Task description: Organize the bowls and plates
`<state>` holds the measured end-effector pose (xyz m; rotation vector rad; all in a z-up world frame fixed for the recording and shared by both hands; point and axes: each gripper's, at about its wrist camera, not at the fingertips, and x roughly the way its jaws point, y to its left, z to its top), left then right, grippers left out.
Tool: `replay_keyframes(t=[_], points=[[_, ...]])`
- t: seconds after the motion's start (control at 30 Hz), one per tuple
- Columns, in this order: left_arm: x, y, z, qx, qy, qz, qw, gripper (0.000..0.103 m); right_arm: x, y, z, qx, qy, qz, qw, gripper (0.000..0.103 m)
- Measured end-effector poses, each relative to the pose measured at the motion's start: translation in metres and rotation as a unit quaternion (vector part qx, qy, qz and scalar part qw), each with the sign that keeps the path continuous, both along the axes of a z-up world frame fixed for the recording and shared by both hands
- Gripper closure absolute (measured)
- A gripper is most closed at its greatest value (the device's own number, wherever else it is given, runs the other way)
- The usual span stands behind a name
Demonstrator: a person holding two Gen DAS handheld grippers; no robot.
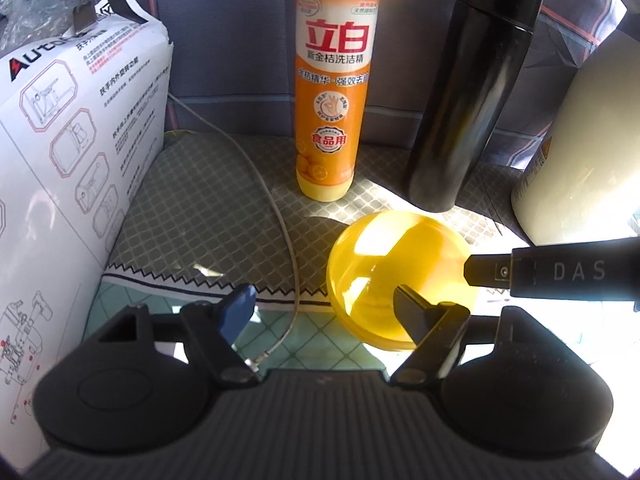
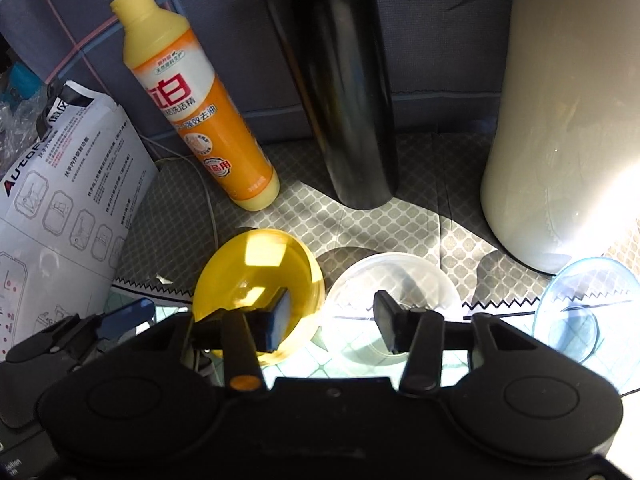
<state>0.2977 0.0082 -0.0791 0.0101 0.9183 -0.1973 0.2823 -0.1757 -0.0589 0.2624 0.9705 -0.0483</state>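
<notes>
Black-fingered, the left gripper (image 1: 326,312) and right gripper (image 2: 334,320) both gaped wide, holding nothing. Just beyond lay the yellow bowl (image 2: 260,276), clear bowl (image 2: 390,280) and blue bowl (image 2: 586,304) unstacked on the mat; nesting probably needed a rim grasp first.

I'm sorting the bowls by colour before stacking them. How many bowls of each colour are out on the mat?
Yellow bowl: 1
Clear bowl: 1
Blue-tinted bowl: 1
Total: 3 bowls
</notes>
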Motion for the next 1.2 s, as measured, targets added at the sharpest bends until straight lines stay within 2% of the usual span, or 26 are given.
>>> replay_keyframes(t=[0.07,0.1,0.17,0.2,0.3,0.4,0.53,0.83,1.2], points=[[0.001,-0.001,-0.001,0.003,-0.001,-0.003,1.0000,0.028,0.001,0.001,-0.001,-0.004,0.000,0.002,1.000,0.063],[0.001,-0.002,-0.001,0.005,-0.001,-0.006,1.0000,0.032,0.002,0.001,-0.001,-0.004,0.001,0.004,1.000,0.069],[0.001,-0.003,-0.002,0.006,0.001,-0.011,0.9999,0.051,0.003,0.004,-0.002,0.001,0.004,0.013,1.000,0.085],[0.001,-0.004,-0.003,0.004,0.004,-0.015,0.9999,0.065,0.004,0.006,-0.002,0.002,0.005,0.016,1.000,0.092],[0.001,-0.007,-0.005,-0.001,0.009,-0.022,0.9997,0.082,0.005,0.013,-0.002,-0.008,-0.002,0.024,1.000,0.097],[0.000,-0.009,-0.006,0.012,0.005,-0.021,0.9997,0.085,0.005,0.019,-0.002,-0.022,-0.008,0.030,0.999,0.097],[0.001,-0.005,-0.006,0.008,0.007,-0.013,0.9999,0.090,0.005,0.019,-0.002,-0.022,-0.008,0.025,0.999,0.097],[-0.016,-0.004,0.007,0.010,0.006,-0.004,0.9999,0.091,-0.009,0.024,0.005,-0.020,-0.009,0.026,0.999,0.097],[-0.064,-0.008,0.037,0.004,-0.001,-0.018,0.9998,0.091,-0.061,0.021,0.024,-0.015,-0.014,0.020,1.000,0.097]])
